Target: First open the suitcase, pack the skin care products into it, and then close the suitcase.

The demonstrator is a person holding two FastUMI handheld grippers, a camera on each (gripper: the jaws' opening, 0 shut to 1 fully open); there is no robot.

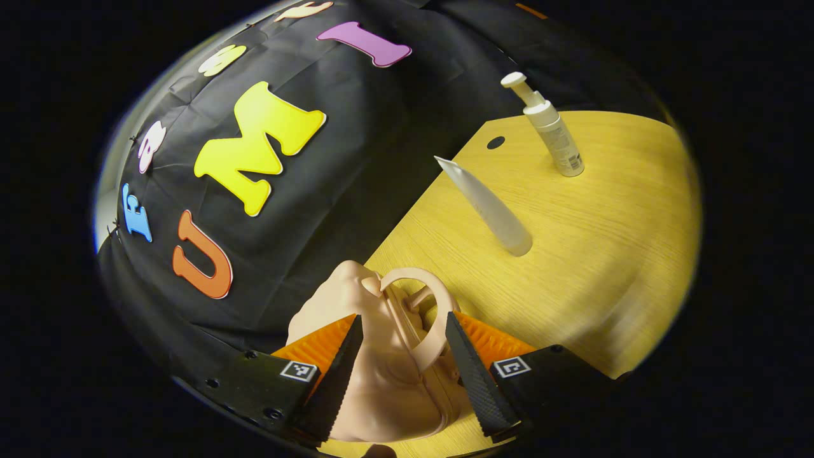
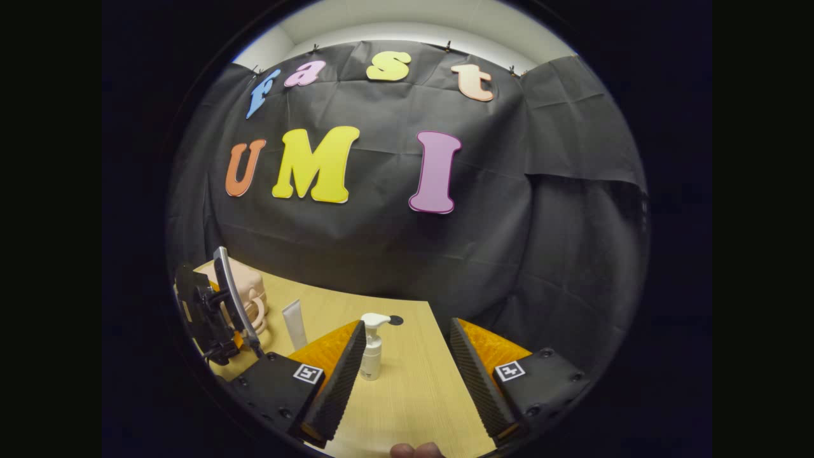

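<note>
Suitcase [image 1: 381,375], one tube [image 1: 489,207], one bottle [image 1: 553,130]

In the left gripper view the suitcase [image 1: 381,375] is cut off at six o'clock; whether its lid is latched cannot be told.

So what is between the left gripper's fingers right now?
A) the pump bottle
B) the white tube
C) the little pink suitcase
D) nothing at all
C: in the left gripper view, the left gripper has its open fingers on either side of the pink suitcase near its handle, while the pump bottle and the white tube stand farther off on the table.
</note>
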